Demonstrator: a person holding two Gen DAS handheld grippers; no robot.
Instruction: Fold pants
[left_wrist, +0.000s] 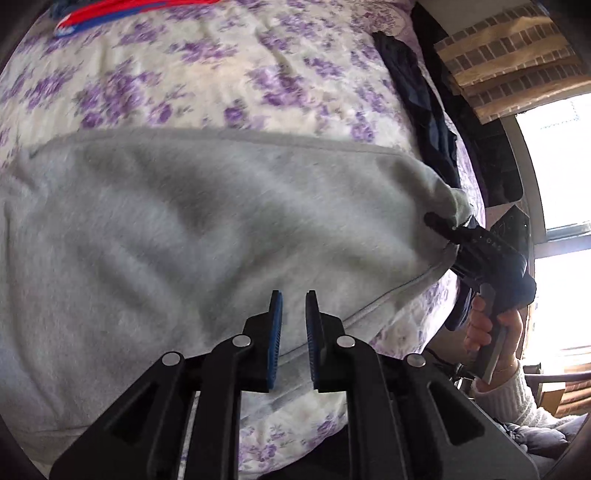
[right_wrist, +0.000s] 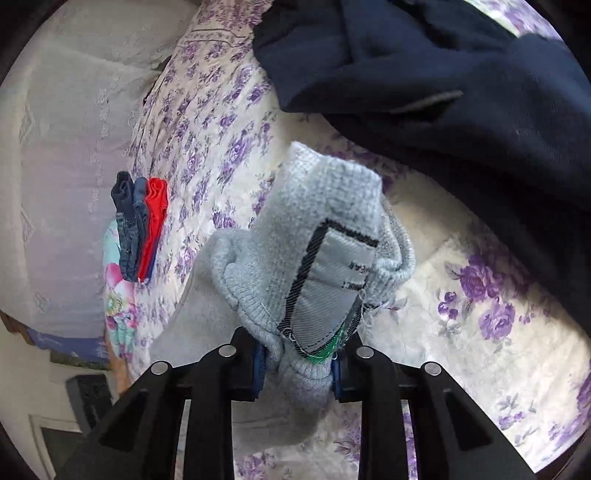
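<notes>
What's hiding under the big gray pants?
Under the gray pants lies the purple-flowered bedspread; it shows all around their edges. Whatever sits beneath their middle is covered. The right claw pinches the pants' bunched corner; the left claw is open.

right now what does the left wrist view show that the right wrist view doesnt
Only the left wrist view shows the open left gripper, the bright window and the right hand on its handle. Only the right wrist view shows the sewn label and a folded stack of clothes. Both show the grey pants clamped by the right gripper, the floral bedspread and a dark navy garment.
</notes>
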